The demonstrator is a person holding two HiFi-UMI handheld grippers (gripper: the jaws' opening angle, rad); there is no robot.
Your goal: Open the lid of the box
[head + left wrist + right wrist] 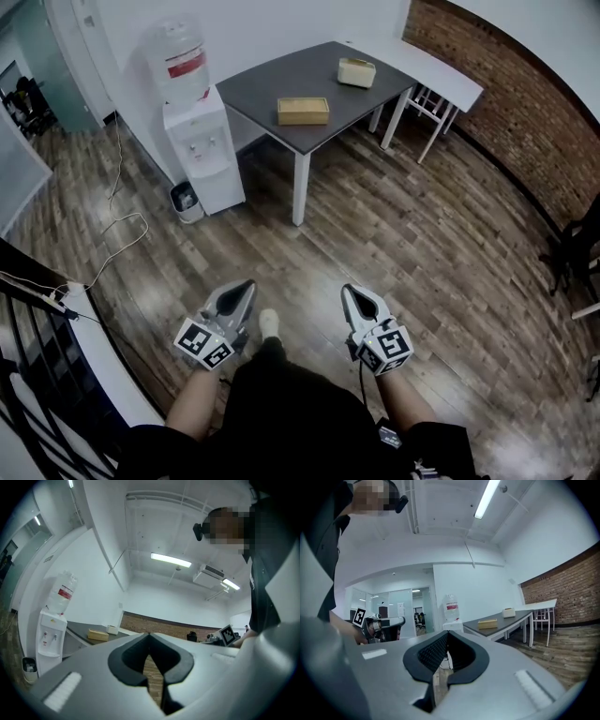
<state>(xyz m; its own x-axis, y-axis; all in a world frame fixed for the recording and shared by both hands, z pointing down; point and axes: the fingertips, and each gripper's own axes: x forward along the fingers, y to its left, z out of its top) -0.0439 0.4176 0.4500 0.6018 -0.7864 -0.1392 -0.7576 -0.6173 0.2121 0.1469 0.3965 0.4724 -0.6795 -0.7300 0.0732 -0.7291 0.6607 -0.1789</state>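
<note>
Holding our left gripper and right gripper at lower centre, both jaws pressed together, empty | tan box sits closed on grey table, upper middle

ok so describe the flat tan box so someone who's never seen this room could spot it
Find the dark grey table just right of the water dispenser in the head view. Two boxes sit on it; the flat tan box lies near the edge closest to the person. It is wider, lower and browner than the cream box at the far end.
</note>
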